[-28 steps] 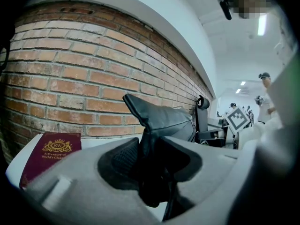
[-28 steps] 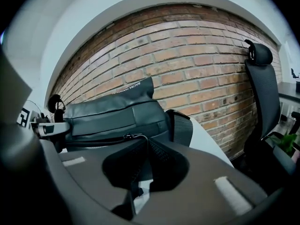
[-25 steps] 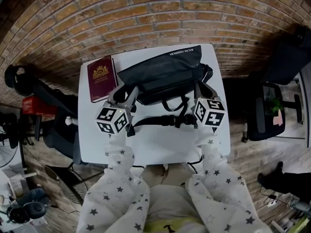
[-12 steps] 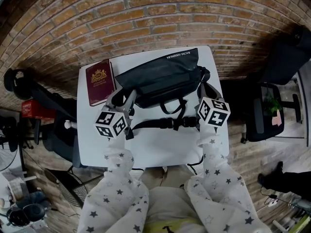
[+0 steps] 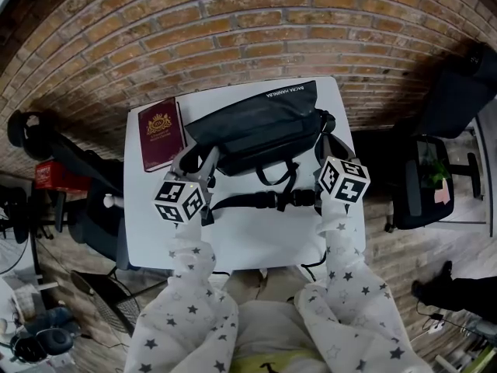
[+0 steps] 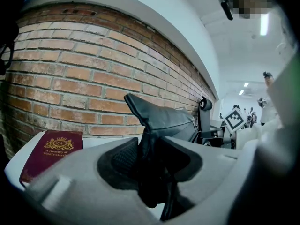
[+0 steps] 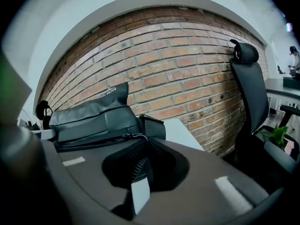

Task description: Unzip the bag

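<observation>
A black bag (image 5: pixel 256 127) lies across the far half of a white table (image 5: pixel 256 235). My left gripper (image 5: pixel 196 157) is at the bag's left end. In the left gripper view its jaws (image 6: pixel 149 149) are shut on a raised fold of the bag's black fabric (image 6: pixel 161 118). My right gripper (image 5: pixel 322 148) sits at the bag's right end. In the right gripper view its pads (image 7: pixel 143 146) are closed together on a thin zipper pull cord (image 7: pixel 131 136) that runs from the bag (image 7: pixel 89 121). The zipper line itself is hard to make out.
A dark red book (image 5: pixel 161 133) lies on the table left of the bag, beside my left gripper. The bag's strap and buckle (image 5: pixel 268 200) trail toward me. A brick wall (image 5: pixel 248 29) stands behind the table. A black office chair (image 5: pixel 435 169) stands to the right.
My right gripper has drifted slightly right and toward me. The left gripper keeps its hold on the bag's corner and has hardly moved.
</observation>
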A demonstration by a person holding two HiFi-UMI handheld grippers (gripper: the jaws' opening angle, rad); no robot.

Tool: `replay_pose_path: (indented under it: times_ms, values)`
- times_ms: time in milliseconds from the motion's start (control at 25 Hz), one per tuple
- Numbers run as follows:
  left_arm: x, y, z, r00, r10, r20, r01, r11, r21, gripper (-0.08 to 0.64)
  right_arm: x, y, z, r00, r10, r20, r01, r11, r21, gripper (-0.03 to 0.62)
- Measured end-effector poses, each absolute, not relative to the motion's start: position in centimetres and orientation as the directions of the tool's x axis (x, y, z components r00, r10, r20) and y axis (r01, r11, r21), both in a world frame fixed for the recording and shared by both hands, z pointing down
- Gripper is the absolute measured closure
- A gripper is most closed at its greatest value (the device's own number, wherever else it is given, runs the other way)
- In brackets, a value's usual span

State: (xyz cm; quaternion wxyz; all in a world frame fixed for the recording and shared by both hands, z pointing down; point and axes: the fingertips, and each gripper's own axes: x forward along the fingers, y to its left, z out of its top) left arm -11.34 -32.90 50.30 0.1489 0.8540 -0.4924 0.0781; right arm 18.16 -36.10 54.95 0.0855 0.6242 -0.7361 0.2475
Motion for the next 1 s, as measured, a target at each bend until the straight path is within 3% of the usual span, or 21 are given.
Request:
replay_pose_path:
  times_ms: [120,240,360,680,800,1000]
  values:
    - [-11.2,-32.8,50.3,0.491,-0.825,0.28,-0.871,-0.457,0.18,0.408,18.2,-35.8,55.6,-0.228,-0.867,0.442,-0.956,0.113,-0.271,0.564]
    - [-11.4,-32.4,50.0,0.466,-0.84,0.278,-0.884,-0.433,0.175,0.37,18.5,-35.5,55.4,-0.238,-0.875,0.421,-0.948,0.116,-0.295,0.481]
    - [-11.7,-31.5,49.1,0.435,-0.866,0.246,-0.9,-0.406,0.161,0.362,18.7,-34.9,54.2,-0.264,-0.888,0.377,-0.944,0.157,-0.291,0.457]
    - [-11.0,-28.8,46.4,0.409,-0.892,0.194,-0.912,-0.406,0.058,0.494,18.0,-33.2,50.1,-0.354,-0.898,0.26,-0.925,0.296,-0.237,0.511]
    - [-10.4,-28.2,45.4,0.425,-0.886,0.185,-0.904,-0.424,0.046,0.561,17.5,-32.6,48.8,-0.383,-0.893,0.236,-0.915,0.331,-0.232,0.58]
    - [-10.1,-27.3,43.8,0.433,-0.884,0.176,-0.9,-0.435,0.03,0.561,15.5,-31.5,45.9,-0.469,-0.864,0.181,-0.876,0.43,-0.218,0.583]
